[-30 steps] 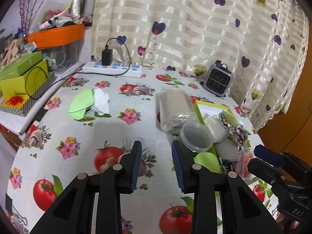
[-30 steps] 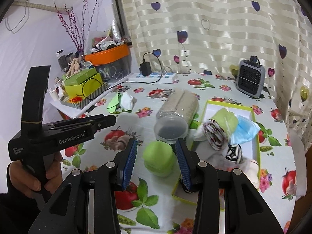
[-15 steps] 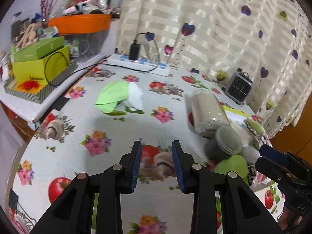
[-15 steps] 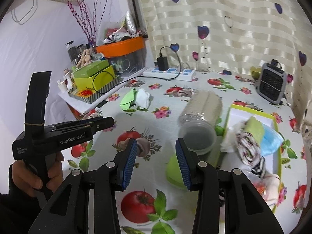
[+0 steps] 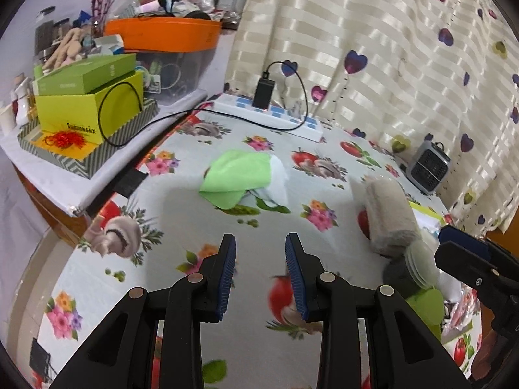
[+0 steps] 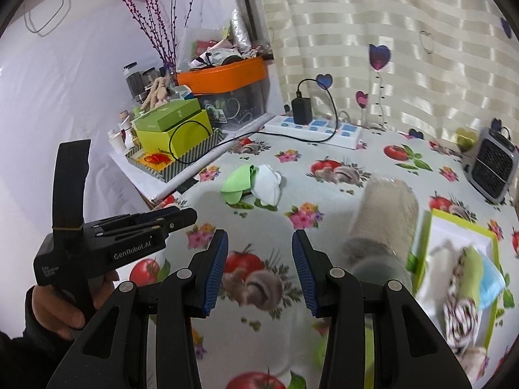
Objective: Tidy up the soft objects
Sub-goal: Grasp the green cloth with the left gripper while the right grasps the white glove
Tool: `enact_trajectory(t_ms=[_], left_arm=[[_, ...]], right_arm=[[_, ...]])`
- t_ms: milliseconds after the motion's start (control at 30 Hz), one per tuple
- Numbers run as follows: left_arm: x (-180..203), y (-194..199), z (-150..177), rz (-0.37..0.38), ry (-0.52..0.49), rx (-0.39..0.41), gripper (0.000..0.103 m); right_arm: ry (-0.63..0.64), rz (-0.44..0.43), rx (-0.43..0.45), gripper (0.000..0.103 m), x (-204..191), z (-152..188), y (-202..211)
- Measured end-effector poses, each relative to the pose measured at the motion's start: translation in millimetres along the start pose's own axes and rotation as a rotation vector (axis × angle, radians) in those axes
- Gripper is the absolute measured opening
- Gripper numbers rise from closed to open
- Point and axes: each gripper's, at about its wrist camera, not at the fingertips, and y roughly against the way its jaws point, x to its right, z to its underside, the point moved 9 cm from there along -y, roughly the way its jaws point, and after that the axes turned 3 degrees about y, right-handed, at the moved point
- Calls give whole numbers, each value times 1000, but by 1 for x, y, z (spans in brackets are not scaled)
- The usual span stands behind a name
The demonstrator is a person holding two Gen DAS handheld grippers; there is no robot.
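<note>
Two cloths (image 5: 241, 180) | green over white | crumpled, touching

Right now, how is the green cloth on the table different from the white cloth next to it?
The green cloth lies fairly flat and folded, while the white cloth is bunched and crumpled. The green cloth's edge overlaps the white cloth, which sits partly tucked beneath it on the side toward the jar. Both lie loose on the tablecloth, outside the tray, touched by neither gripper.
</note>
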Motion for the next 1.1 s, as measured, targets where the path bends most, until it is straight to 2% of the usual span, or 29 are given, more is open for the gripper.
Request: enact_trajectory(t_ms=[333, 433, 800, 1100], left_arm=[[-23, -31, -39, -17, -2, 7, 31], [-26, -44, -48, -7, -9, -10, 31], [-41, -90, -62, 16, -4, -55, 32], [-49, -119, -65, 50, 25, -102, 36]], right_arm=[[52, -17, -70, 42, -7, -26, -44], [75, -25, -116, 42, -6, -33, -66], [147, -57, -302, 42, 1, -47, -156], [111, -123, -413, 46, 9, -47, -216]])
